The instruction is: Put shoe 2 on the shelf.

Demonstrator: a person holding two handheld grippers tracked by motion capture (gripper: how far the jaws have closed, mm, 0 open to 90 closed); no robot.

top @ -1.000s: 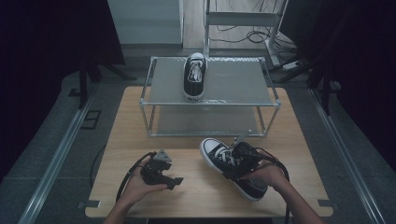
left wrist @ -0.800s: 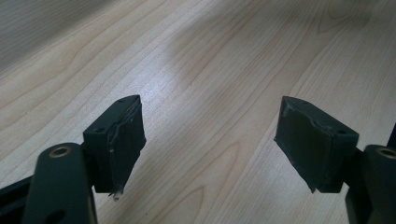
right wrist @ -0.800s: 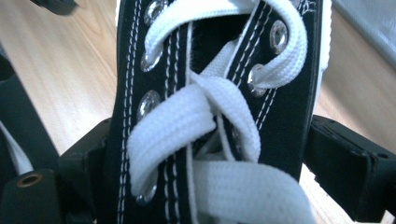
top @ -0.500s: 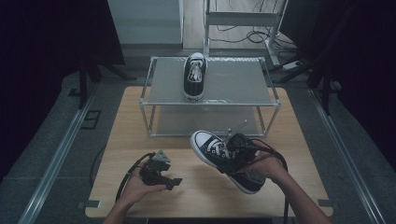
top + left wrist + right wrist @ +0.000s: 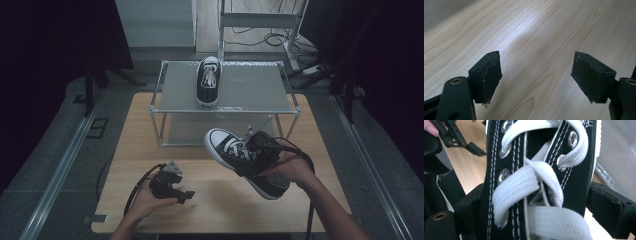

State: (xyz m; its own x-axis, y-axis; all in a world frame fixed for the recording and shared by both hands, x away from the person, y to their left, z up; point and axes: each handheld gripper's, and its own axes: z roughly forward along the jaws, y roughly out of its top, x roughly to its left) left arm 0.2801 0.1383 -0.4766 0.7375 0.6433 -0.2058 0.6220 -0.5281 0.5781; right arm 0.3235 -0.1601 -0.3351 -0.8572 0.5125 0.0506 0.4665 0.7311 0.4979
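A black sneaker (image 5: 235, 150) with white laces and a white toe cap hangs tilted above the table, toe raised toward the rack. My right gripper (image 5: 261, 146) is shut on it across the laced upper; in the right gripper view the jaws of the right gripper (image 5: 539, 205) press both sides of the sneaker (image 5: 536, 177). Its twin, a second sneaker (image 5: 208, 80), stands on top of the metal rack (image 5: 225, 111). My left gripper (image 5: 185, 194) rests low at the front left of the wooden table (image 5: 220, 205). In its own view the left gripper (image 5: 536, 75) stands open over bare wood.
The rack has a frosted top and an open space under it, and takes up the back half of the table. Cables trail from both grippers. Dark floor and metal rails surround the table; a frame with cords (image 5: 260, 20) stands behind.
My right gripper has lifted the sneaker up and to the left, its toe now raised near the rack's front rail. The left gripper has stayed where it was.
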